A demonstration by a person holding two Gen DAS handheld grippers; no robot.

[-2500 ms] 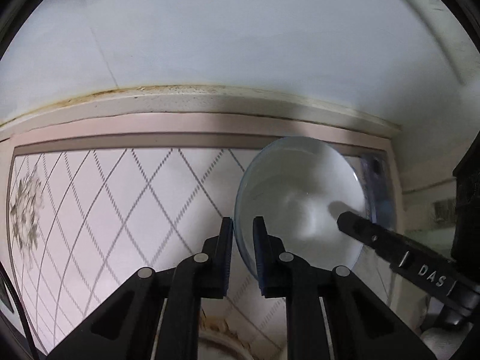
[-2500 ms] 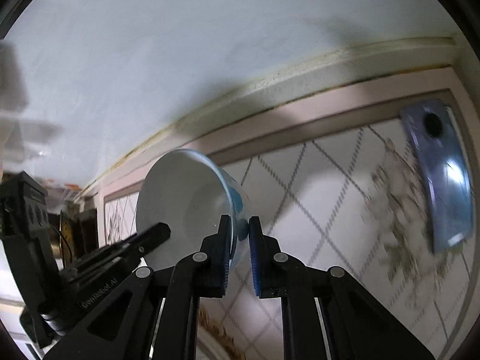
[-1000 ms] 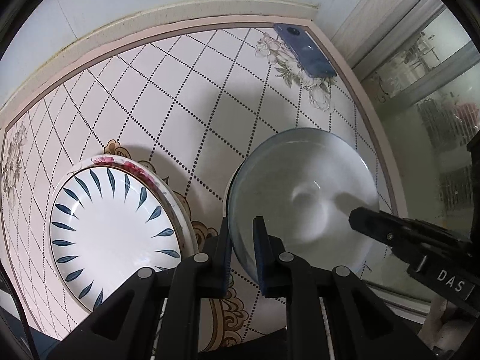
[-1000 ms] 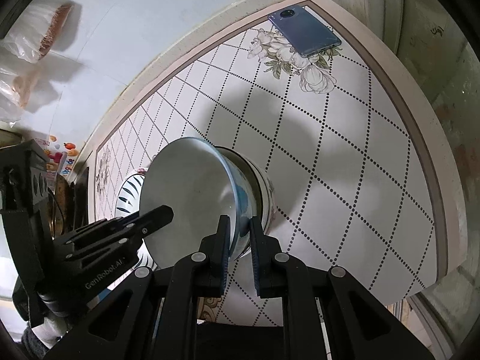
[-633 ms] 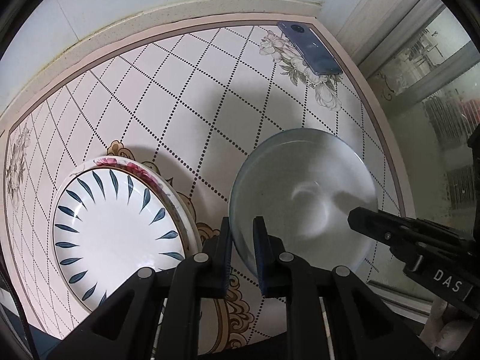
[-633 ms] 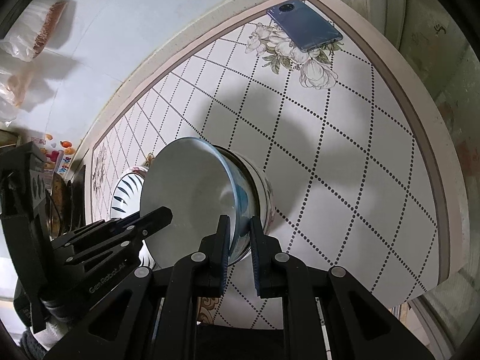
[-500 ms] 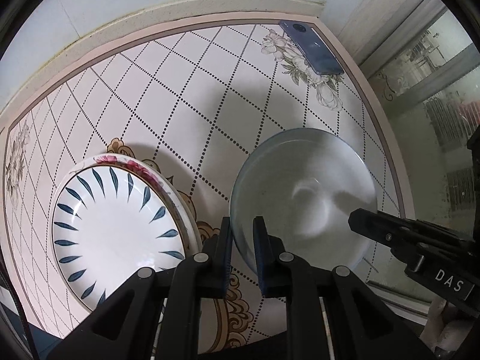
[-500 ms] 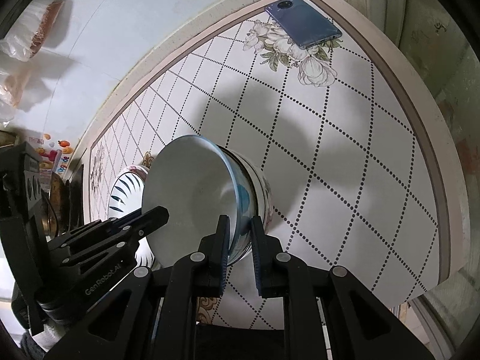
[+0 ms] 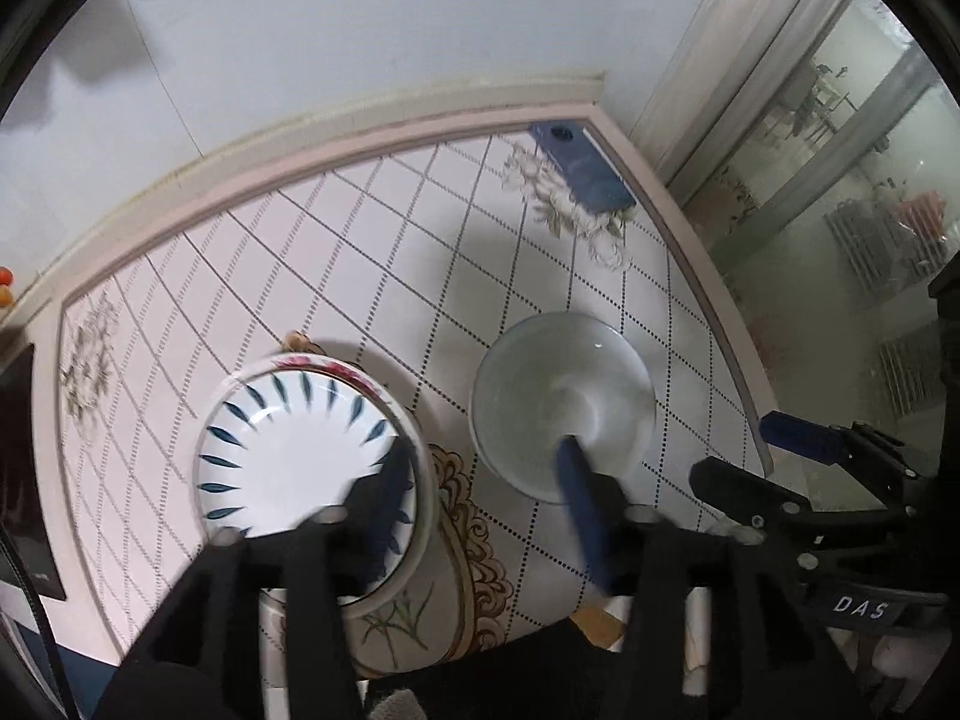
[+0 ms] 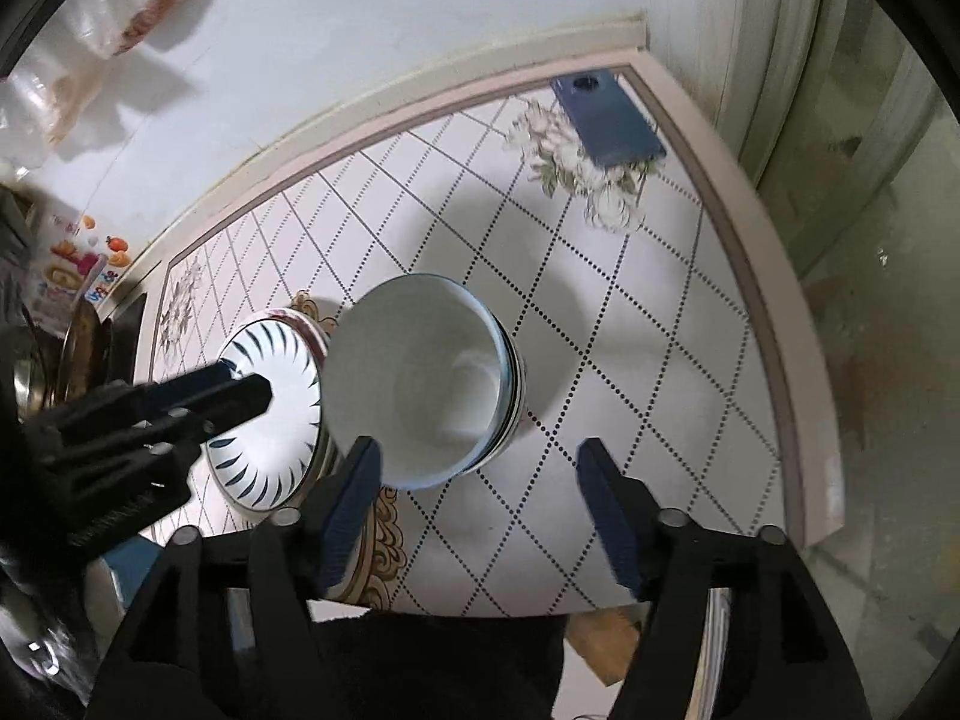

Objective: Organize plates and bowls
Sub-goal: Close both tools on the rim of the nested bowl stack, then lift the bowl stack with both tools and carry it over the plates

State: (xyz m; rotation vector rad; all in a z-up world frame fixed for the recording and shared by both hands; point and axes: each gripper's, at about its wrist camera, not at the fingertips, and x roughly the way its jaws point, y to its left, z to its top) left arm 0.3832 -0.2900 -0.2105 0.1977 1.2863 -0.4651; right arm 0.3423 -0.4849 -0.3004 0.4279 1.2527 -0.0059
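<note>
While both sets of jaws are opening, nothing sits between the pads of either tool, so treat this step as a clean release and withdrawal, judged from how things lie now. Your left gripper stands spread with the pale bowl just ahead of its right finger, and the plate with blue leaf marks ahead of its left finger; neither dish is touched, as far as the blur allows. Your right gripper is wide apart too, and the same bowl lies just beyond its left finger, nested on top of a stack of bowls whose rims show at its right edge. The plate lies further to that tool's left, partly behind the other gripper.

To finish well, let the pads come fully clear of the rim before you draw away, and pull each tool straight back along its own fingers, not sideways. A sideways drift of the left tool's right finger could catch the bowl's near rim and tip it off the stack. From the right wrist view the top bowl looks slightly tilted, though the fisheye may exaggerate this; check that it has settled level.

Far ahead and to the right of both tools, a dark blue phone rests at the corner of the patterned table, well apart from the dishes and no hazard here.
</note>
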